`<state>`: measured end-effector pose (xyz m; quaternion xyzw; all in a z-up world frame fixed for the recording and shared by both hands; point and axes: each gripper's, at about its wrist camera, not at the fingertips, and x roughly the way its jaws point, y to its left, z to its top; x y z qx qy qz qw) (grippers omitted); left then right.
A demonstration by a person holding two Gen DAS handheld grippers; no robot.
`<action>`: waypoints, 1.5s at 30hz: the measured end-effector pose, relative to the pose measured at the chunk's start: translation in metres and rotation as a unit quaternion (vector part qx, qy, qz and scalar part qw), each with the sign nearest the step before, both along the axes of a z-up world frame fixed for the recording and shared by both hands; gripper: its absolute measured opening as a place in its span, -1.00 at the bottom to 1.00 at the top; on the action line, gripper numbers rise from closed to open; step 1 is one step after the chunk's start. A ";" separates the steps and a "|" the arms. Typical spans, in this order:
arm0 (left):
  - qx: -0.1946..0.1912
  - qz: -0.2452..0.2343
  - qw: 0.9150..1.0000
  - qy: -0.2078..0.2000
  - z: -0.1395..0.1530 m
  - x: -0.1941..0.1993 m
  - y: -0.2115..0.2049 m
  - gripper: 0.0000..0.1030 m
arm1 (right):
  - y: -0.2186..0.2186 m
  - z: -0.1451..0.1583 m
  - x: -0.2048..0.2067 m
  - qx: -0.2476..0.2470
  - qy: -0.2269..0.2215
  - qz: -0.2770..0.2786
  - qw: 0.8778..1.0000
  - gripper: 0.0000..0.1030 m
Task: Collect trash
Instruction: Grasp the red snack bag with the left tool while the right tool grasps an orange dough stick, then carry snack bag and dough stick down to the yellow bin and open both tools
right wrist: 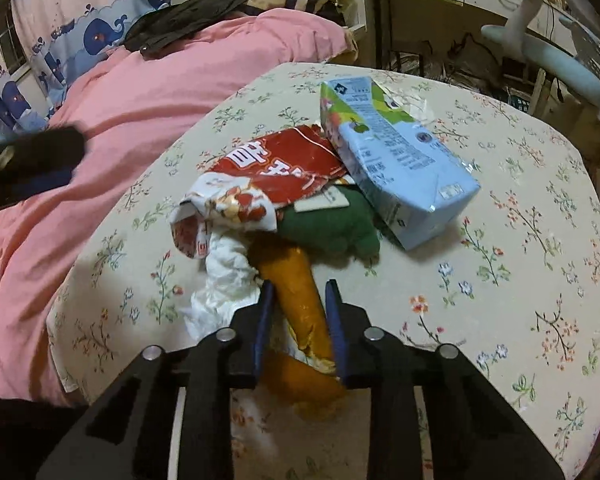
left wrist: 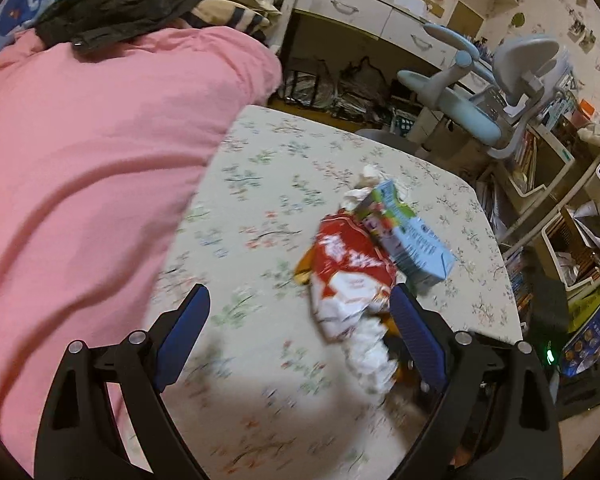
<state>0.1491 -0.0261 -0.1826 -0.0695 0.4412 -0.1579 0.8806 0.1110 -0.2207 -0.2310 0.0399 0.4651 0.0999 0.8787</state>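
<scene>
The right hand-held gripper (right wrist: 296, 292) is clenched on an orange wrapper (right wrist: 300, 300), its 2 blue pads pressing the wrapper's sides just above the table (right wrist: 500, 280). Touching its left pad lies crumpled white paper (right wrist: 228, 276). Just ahead of its tips sits a green cloth lump (right wrist: 332, 224), with a red and white snack bag (right wrist: 268, 168) ahead to the left and a light blue carton (right wrist: 400, 160) ahead to the right, leaning on the pile. The left hand-held gripper (left wrist: 300, 308) is released, jaws spread wide over the table with nothing between the pads; the same bag and paper lie beside its right finger. A pink blanket (left wrist: 80, 160) lies to its left.
</scene>
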 end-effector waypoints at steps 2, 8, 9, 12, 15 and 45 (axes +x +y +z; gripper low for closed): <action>0.014 -0.005 1.000 0.014 -0.010 0.014 -0.016 0.70 | -0.007 0.001 -0.003 0.006 0.002 -0.006 1.000 -0.59; 0.035 -0.003 0.998 0.052 -0.042 0.051 -0.050 0.70 | -0.031 0.001 -0.012 0.024 0.006 -0.021 0.999 -0.62; 0.038 -0.010 0.997 0.061 -0.048 0.056 -0.055 0.63 | -0.037 0.000 -0.014 0.032 0.007 -0.026 0.999 -0.62; 0.021 -0.037 0.995 0.086 -0.059 0.062 -0.058 -0.02 | -0.048 0.000 -0.016 0.047 0.008 -0.035 0.998 -0.64; -0.002 -0.039 0.995 0.094 -0.062 0.066 -0.049 -0.56 | -0.053 0.001 -0.018 0.067 0.009 -0.044 0.997 -0.65; -0.011 -0.030 0.999 -0.031 0.022 -0.154 0.015 -0.72 | -0.015 0.031 -0.154 0.150 -0.030 -0.027 0.988 -0.65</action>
